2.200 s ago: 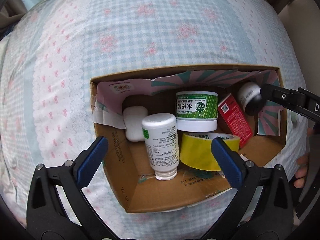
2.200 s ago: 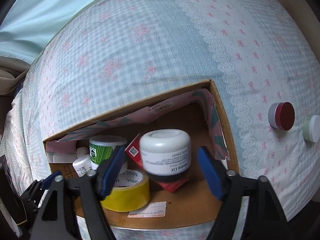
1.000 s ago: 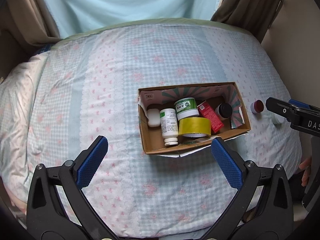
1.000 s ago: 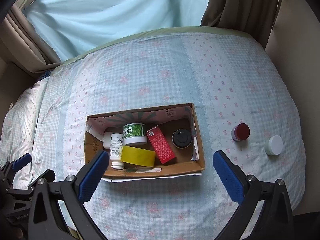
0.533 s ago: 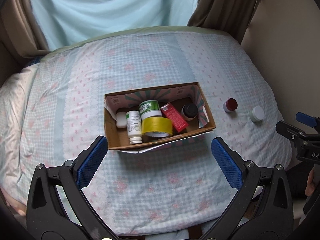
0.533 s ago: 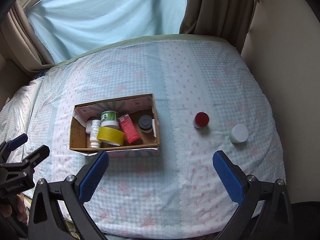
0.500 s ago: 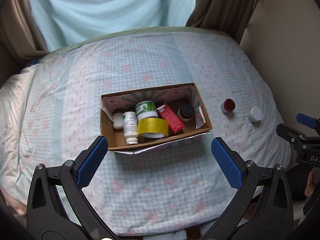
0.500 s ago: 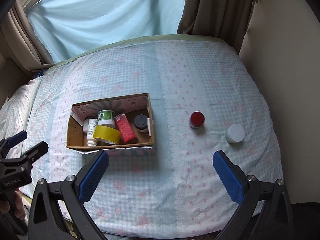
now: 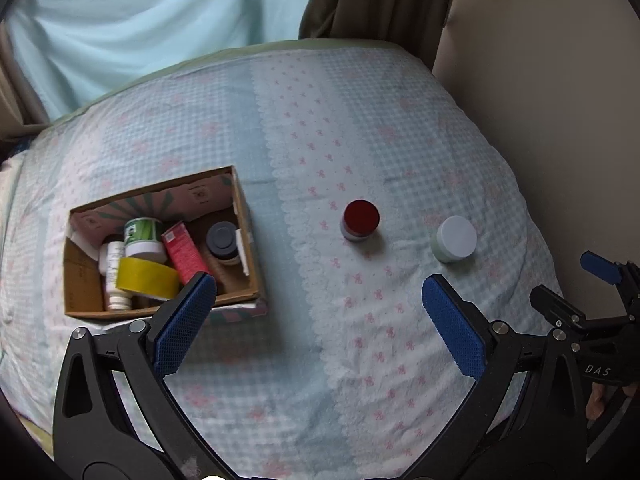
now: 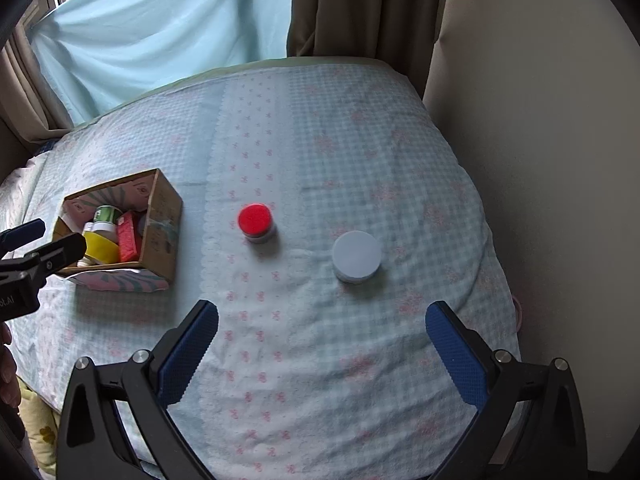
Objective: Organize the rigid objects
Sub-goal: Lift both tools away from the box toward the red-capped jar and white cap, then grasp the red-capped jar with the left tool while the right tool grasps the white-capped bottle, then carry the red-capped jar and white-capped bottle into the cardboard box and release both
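bed (image 9: 400, 128) covered with a checked, flowered sheet carries everything. cardboard box (image 9: 250, 264) sits toward the left edge of the bed, open side up. inside it: yellow tape roll (image 9: 147, 278) at the near side, green-label jar (image 9: 143, 234) behind it, white bottle (image 9: 111, 264) lying at the left, red carton (image 9: 185, 254) leaning beside the tape, dark-lidded jar (image 9: 221, 240) at the right wall. outside the box, to its right: red-lidded jar (image 9: 361, 220) upright on the sheet, well apart from the box; white-lidded jar (image 9: 456, 239) farther right, near the right edge of the bed, apart from the red one. left gripper (image 9: 318, 322) hangs above the near part of the bed, blue pads wide apart, nothing between them. right gripper (image 10: 322, 354) likewise spread wide and empty, above the sheet in front of the two loose jars. wall and curtains beyond the far edge.
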`<state>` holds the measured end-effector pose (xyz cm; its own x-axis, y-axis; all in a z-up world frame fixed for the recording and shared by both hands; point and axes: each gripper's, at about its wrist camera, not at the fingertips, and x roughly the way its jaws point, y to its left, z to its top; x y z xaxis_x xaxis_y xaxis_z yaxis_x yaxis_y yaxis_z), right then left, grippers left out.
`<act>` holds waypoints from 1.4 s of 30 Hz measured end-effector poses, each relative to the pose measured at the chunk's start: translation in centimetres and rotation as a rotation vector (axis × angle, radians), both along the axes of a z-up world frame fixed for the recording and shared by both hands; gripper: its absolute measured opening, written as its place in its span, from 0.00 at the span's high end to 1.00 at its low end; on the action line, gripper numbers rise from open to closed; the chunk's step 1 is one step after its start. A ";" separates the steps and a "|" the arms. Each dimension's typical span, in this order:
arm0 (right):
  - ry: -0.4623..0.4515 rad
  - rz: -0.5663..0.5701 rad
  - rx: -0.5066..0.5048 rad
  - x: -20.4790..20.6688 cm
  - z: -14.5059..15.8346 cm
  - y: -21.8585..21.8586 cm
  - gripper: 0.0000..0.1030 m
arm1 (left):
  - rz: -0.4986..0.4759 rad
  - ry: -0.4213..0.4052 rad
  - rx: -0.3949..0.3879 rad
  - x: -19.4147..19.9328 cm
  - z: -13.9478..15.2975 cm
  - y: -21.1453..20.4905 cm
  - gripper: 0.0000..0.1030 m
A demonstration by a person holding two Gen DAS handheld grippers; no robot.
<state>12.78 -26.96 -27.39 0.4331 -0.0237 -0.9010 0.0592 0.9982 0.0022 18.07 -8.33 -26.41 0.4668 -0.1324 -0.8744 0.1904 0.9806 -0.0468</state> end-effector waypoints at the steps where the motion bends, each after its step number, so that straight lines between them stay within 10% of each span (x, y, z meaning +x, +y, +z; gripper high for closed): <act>1: -0.018 -0.003 0.005 0.1 -0.9 -1.0 0.00 | -0.007 -0.017 0.011 0.5 -1.1 -1.1 0.00; 18: -0.132 0.052 0.029 6.9 -17.8 -4.2 0.08 | -0.089 -0.151 0.094 8.8 -21.1 -7.9 0.16; 27: -0.138 0.028 0.033 8.5 -19.9 -4.4 0.35 | -0.172 -0.161 0.046 10.4 -22.5 -8.4 0.51; 42: -0.131 0.017 0.025 8.6 -19.4 -4.1 0.35 | -0.183 -0.173 0.031 10.1 -21.3 -8.2 0.51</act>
<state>21.42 -31.03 -46.80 0.5475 0.0063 -0.8368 0.0397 0.9986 0.0335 28.14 -16.49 -47.76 0.5805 -0.2024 -0.7887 0.3671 0.9297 0.0316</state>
